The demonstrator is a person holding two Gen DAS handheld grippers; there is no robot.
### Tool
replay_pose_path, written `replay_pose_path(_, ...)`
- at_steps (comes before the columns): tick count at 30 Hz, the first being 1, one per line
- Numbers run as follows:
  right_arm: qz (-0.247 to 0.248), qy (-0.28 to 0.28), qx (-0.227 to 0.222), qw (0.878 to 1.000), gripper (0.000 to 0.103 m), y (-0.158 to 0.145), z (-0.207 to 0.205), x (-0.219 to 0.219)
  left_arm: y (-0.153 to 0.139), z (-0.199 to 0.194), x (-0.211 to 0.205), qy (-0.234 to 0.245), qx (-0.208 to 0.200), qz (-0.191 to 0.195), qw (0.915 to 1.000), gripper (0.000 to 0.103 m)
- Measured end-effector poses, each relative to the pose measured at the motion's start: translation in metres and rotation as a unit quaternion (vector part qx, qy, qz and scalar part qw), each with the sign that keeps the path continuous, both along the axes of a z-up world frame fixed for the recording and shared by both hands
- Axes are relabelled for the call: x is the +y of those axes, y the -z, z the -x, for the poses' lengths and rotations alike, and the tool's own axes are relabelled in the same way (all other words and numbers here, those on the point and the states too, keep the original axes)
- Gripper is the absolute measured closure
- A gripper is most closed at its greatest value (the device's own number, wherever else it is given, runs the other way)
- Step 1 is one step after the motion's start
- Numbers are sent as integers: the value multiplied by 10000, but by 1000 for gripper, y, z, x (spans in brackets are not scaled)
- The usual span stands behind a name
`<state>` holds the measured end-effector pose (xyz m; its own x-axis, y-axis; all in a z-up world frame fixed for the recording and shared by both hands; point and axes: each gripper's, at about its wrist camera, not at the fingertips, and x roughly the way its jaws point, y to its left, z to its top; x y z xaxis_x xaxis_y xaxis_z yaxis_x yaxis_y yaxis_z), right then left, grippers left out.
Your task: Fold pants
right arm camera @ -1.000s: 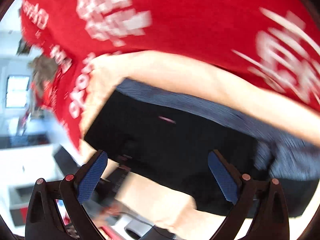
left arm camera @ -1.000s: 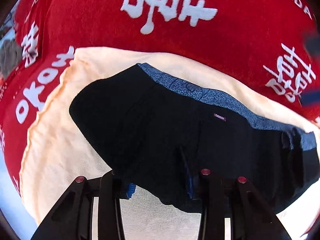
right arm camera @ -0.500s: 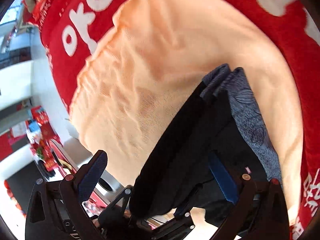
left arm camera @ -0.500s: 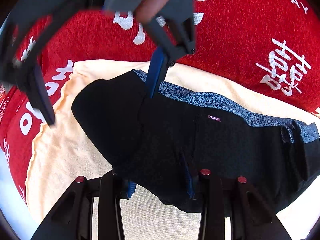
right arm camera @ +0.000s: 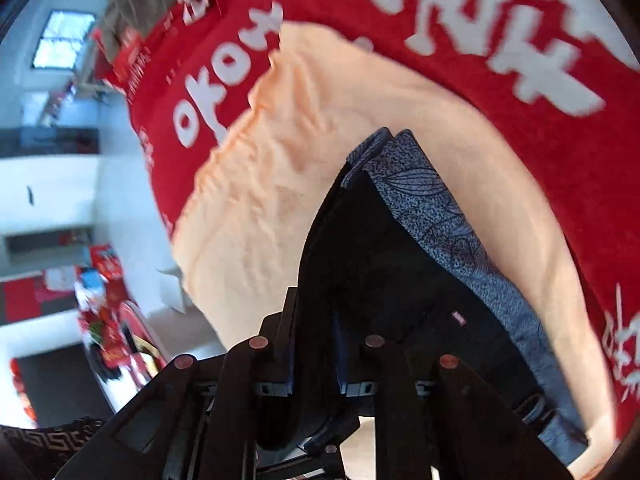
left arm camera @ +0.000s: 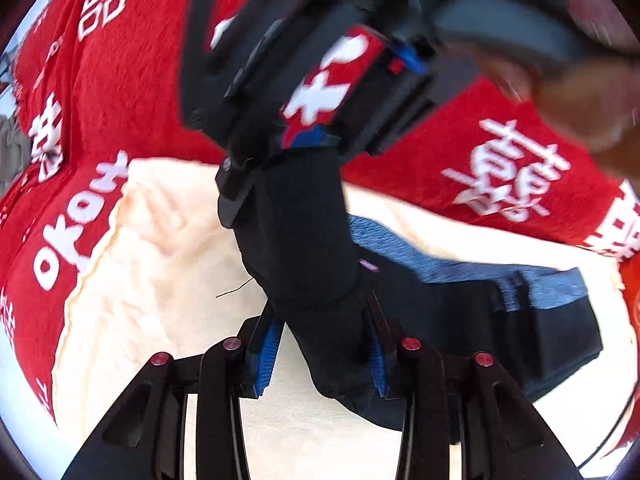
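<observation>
Seen from the left wrist: left gripper [left arm camera: 322,354] clamped on a bunched fold of the black pants [left arm camera: 304,240], fabric lifted in a ridge off the peach towel [left arm camera: 160,240] over the red blanket [left arm camera: 100,100], with the blurred right gripper [left arm camera: 308,140] pinching the far end of that ridge and the blue waistband [left arm camera: 460,268] lying flat to the right. Seen from the right wrist: right gripper [right arm camera: 314,356] just closed, narrow jaws gripping the pants [right arm camera: 360,240] edge, patterned waistband [right arm camera: 440,208] trailing across the towel [right arm camera: 300,140] on the blanket [right arm camera: 400,20].
</observation>
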<state>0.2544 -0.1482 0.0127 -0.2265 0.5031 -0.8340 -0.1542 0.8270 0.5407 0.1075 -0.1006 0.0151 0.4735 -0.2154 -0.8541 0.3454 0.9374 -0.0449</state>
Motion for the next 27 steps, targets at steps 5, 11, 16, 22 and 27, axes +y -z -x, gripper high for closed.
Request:
replay_pose_path(5,-764,845,-325,9930,86,-33,35,-68,-33,23,-40,472,-164,82,9987,63)
replay_pose_path(11,-1429,1883,-723,9690,86,-60,92,-158,-62,57,-109,1230,-325,68,9919,63)
replay_pose_path(16,-1740,2628,-1002,9437,86,-70,154,-247,-62,96,-179,1974,-475,-197,9790,63)
replay_pose_path(22,-1875,3527,-1003,9113,83,-49,229,-350,-36,139,-263,2772,-345,-538,9587,63)
replay_pose_path(27,-1764,4068,-796,8928,83,-5,274,-411,8,172,-322,3284,-226,-998,9390,63)
